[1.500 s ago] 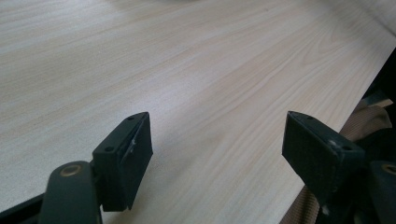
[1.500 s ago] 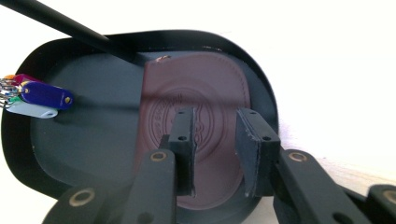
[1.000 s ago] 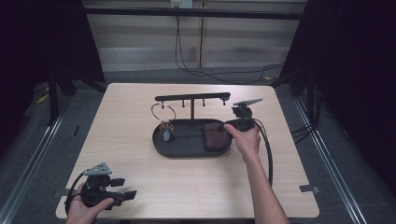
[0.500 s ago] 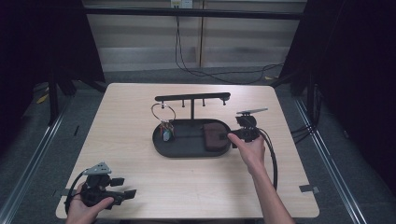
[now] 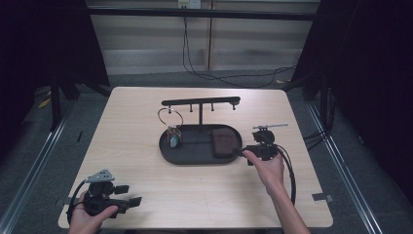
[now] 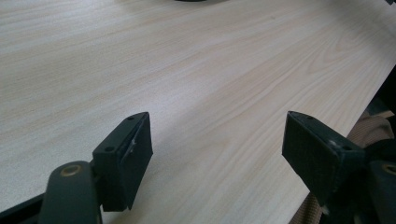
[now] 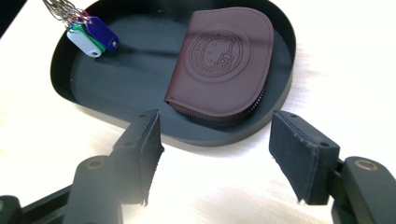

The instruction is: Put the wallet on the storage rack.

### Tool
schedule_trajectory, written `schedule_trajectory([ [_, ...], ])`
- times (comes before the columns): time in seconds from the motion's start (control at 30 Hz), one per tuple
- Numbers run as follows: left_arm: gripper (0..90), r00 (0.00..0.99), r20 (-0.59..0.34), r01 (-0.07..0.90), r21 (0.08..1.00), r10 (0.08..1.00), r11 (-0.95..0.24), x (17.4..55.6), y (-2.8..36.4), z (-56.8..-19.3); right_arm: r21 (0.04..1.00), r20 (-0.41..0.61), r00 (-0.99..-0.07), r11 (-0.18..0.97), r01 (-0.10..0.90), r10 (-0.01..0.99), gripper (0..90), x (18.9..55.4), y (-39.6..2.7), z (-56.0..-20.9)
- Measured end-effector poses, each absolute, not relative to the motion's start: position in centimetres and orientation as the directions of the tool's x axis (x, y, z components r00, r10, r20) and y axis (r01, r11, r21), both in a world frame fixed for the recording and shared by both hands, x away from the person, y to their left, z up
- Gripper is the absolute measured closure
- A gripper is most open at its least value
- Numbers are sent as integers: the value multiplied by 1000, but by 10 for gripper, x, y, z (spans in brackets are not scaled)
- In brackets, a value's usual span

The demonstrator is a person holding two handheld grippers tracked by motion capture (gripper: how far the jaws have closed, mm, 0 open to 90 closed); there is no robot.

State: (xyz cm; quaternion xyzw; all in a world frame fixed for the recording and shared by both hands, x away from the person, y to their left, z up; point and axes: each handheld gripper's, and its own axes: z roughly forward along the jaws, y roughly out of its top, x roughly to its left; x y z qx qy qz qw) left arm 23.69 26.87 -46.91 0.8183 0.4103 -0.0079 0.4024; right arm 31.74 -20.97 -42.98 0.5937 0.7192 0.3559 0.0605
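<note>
Left gripper (image 5: 129,201): at the table's (image 5: 146,122) near corner, jaws wide apart over bare wood, nothing between them. Right gripper (image 7: 215,154): just off the right end of the black oval tray (image 7: 280,74), jaws have just been opening, nothing between the pads. Brown zip pouch (image 7: 224,60): flat in the tray, directly ahead of the right gripper. Key ring with coloured tags (image 7: 91,37): beyond the pouch, at the tray's far end. Hook stand (image 5: 200,103): rising from the tray's back edge.

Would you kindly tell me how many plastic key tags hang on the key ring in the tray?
3: a blue tag, a green tag and a pale tag, overlapping at the tray's end; more may be hidden.
</note>
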Motion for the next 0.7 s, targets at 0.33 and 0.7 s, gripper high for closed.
schedule_trajectory([
  [0.33, 244, 676, -337, 675, 640, 655, -367, 236, 263, -469, 611, 310, -310, 62, 789, 899, 342, 286, -224, -436],
  [0.7, 244, 680, -329, 675, 631, 655, -384, 237, 254, -471, 633, 266, -322, 87, 769, 909, 338, 250, -240, -443],
])
